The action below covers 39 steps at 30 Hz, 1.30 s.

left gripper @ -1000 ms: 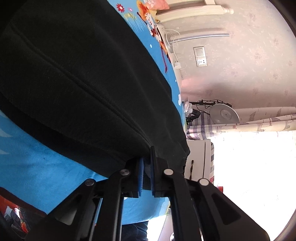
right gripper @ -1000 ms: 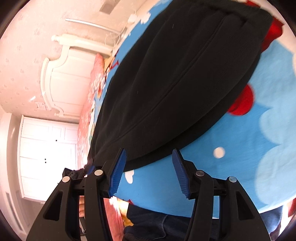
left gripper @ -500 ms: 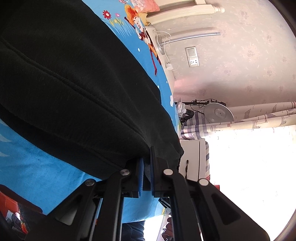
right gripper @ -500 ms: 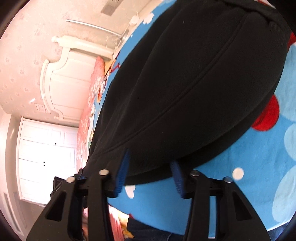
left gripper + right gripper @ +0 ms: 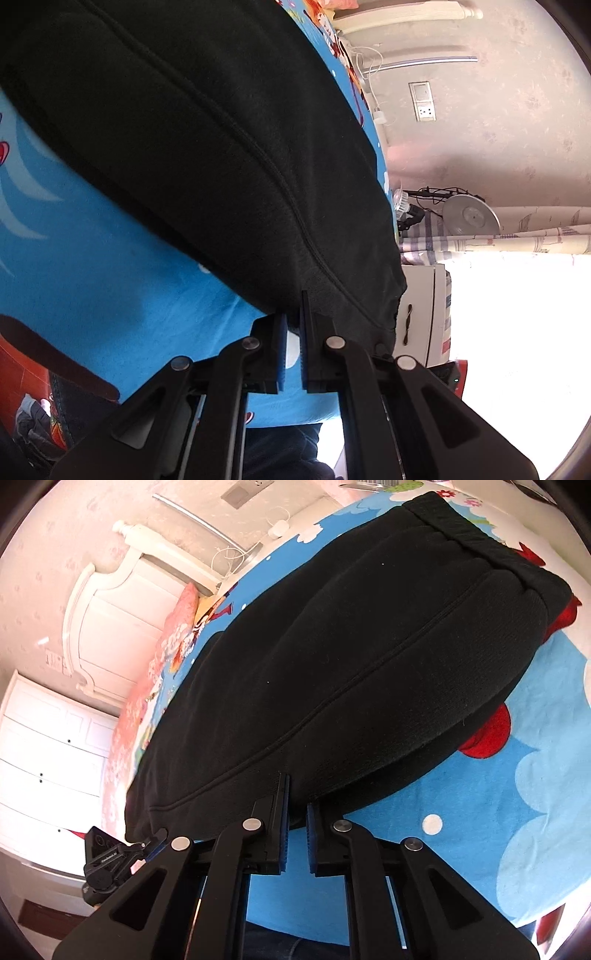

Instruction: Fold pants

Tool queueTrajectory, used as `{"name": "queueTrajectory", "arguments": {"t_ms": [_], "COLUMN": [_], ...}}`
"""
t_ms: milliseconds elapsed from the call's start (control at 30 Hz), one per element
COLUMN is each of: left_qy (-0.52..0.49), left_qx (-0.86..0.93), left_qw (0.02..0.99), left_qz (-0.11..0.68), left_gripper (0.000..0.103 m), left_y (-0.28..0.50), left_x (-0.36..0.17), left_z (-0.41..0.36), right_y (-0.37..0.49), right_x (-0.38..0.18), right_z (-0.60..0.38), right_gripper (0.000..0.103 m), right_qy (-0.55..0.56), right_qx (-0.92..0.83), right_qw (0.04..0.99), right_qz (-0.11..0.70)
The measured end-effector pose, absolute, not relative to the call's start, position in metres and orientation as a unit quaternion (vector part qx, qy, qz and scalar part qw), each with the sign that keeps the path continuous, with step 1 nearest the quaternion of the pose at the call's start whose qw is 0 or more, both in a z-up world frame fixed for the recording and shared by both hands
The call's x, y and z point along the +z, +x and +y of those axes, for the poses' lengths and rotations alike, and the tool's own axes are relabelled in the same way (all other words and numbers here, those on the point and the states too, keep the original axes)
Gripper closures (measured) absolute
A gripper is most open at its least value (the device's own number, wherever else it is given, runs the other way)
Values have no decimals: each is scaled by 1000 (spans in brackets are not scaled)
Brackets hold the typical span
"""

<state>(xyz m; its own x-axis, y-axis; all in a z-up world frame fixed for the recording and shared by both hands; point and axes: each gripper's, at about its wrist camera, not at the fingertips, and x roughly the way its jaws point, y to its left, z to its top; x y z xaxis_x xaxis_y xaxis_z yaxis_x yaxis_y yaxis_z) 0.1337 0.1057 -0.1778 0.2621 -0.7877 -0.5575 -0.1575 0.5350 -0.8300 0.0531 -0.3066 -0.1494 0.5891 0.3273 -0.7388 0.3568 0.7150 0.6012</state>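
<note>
We hold the left gripper [image 5: 292, 325] pinched tight on the near hem of the black fleece pants [image 5: 207, 147], blue pads nearly meeting with cloth between. Our right gripper [image 5: 297, 814] is clamped on the near edge of the same pants [image 5: 351, 657], fabric caught at its tips. The pants lie spread flat on the blue cartoon-print bedspread [image 5: 498, 812], waistband at the far end. Beyond stands a white headboard [image 5: 110, 602].

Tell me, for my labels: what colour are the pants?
Black pants, clearest in the right wrist view.
</note>
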Motion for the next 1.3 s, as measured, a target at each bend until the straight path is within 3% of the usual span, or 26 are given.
{"name": "queueTrajectory", "arguments": {"t_ms": [200,367,567,633,700,733,867,900,1000,1200,1233,1300], "left_qy": [-411,-402,-440,-463,-496,-502,-526,-531,-531,-539,-541,-532], "left_qx": [-232,-233,-124,-70,-31,-19,20,28,36,31,30,43], "left_qw": [676,701,747,755,751,754,758,759,770,762,761,766], "left_qz": [566,541,483,460,435,424,386,375,353,357,357,357], "left_gripper": [97,83,78,63,60,59,59,59,50,52,53,72], "left_y": [134,139,139,134,127,125,116,115,115,132,132,142], "left_x": [-191,-176,-162,-165,-170,-171,-170,-169,-165,-172,-174,-170], "left_z": [103,130,234,271,307,319,356,365,381,401,409,413], "right_y": [54,58,65,67,69,71,72,70,60,48,51,56], "right_x": [-166,-162,-158,-157,-156,-154,-144,-141,-133,-97,-93,-88], "right_z": [-305,-284,-268,-267,-266,-264,-258,-261,-270,-255,-247,-236], "right_gripper": [96,96,95,95,93,88,40,34,33,15,15,15], "right_qy": [365,277,223,215,210,206,170,163,130,47,42,50], "right_qx": [-21,-48,-68,-71,-77,-81,-104,-112,-141,-149,-132,-102], "right_qw": [801,831,842,843,842,842,844,844,842,892,900,911], "right_qz": [474,481,487,488,491,492,497,499,504,424,413,397]}}
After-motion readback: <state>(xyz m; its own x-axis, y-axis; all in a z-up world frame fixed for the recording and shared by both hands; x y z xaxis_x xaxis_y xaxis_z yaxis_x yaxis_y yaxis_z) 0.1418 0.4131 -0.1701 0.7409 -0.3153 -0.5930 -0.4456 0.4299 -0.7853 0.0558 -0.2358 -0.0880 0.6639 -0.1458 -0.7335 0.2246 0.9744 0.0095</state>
